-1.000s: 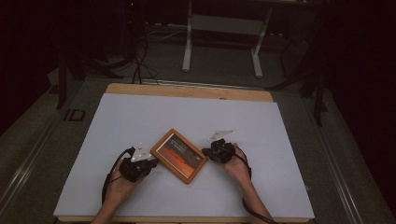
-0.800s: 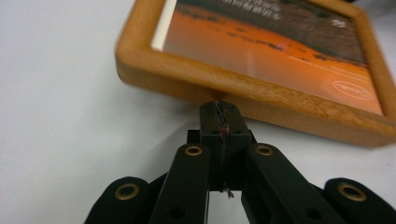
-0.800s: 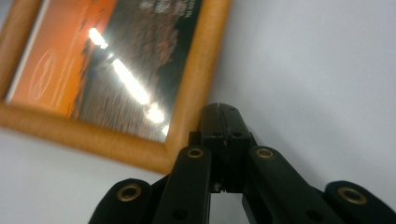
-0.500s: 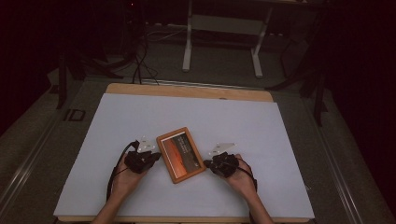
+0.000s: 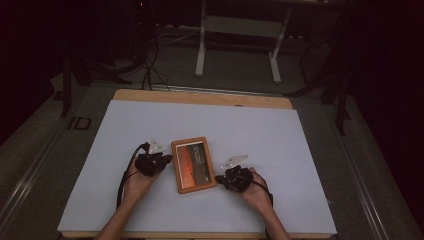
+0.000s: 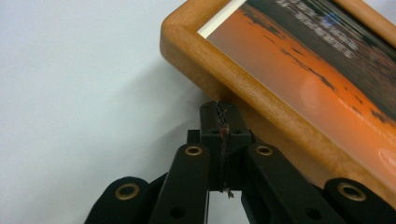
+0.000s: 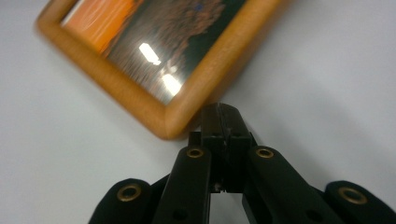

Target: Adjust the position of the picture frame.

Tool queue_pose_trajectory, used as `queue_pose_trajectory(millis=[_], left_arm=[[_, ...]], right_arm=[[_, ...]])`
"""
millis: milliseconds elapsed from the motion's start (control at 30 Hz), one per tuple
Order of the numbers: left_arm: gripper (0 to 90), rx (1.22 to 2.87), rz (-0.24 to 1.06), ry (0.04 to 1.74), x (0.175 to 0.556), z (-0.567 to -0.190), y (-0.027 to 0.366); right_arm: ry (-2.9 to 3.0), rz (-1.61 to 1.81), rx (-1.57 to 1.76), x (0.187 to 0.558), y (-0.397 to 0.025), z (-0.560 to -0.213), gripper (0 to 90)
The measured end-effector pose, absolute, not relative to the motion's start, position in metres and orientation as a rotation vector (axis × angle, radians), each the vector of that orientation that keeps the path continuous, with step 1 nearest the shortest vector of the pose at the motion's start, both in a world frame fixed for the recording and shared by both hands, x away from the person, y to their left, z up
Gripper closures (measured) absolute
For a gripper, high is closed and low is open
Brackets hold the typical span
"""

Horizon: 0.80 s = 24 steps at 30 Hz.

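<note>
On the white table (image 5: 125, 130), both clenched grippers, left (image 5: 156, 162) and right (image 5: 231, 176), press closed tips against opposite edges of the wooden picture frame (image 5: 193, 164), apparently to nudge it straight.

Black tongs (image 6: 219, 112), brass rivets

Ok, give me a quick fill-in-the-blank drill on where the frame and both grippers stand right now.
1. The picture frame has a border made of ____.
2. The jaws of the left gripper are ____.
3. The right gripper has its tip beside a ____ of the frame.
4. The frame lies on the white table ____ the two grippers.

Missing words: wood; shut; corner; between
</note>
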State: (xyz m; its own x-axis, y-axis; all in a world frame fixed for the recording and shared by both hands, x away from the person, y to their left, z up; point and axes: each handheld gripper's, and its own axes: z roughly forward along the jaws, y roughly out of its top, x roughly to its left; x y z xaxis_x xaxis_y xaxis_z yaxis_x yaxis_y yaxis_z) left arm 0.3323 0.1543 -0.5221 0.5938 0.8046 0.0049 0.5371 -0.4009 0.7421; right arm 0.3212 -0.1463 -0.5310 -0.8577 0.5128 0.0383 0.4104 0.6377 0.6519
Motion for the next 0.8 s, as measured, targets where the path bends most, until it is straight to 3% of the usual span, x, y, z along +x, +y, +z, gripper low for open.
queue_pose_trajectory(millis=[233,800], left_arm=[[90.0,2.116,0.473,1.036,0.334,-0.524,0.148],[89.9,2.121,0.441,1.057,0.329,-0.524,0.150]], right_arm=[[2.765,0.976,0.653,0.305,-0.132,-0.529,89.8],[2.806,1.047,0.633,0.305,-0.134,-0.531,86.9]])
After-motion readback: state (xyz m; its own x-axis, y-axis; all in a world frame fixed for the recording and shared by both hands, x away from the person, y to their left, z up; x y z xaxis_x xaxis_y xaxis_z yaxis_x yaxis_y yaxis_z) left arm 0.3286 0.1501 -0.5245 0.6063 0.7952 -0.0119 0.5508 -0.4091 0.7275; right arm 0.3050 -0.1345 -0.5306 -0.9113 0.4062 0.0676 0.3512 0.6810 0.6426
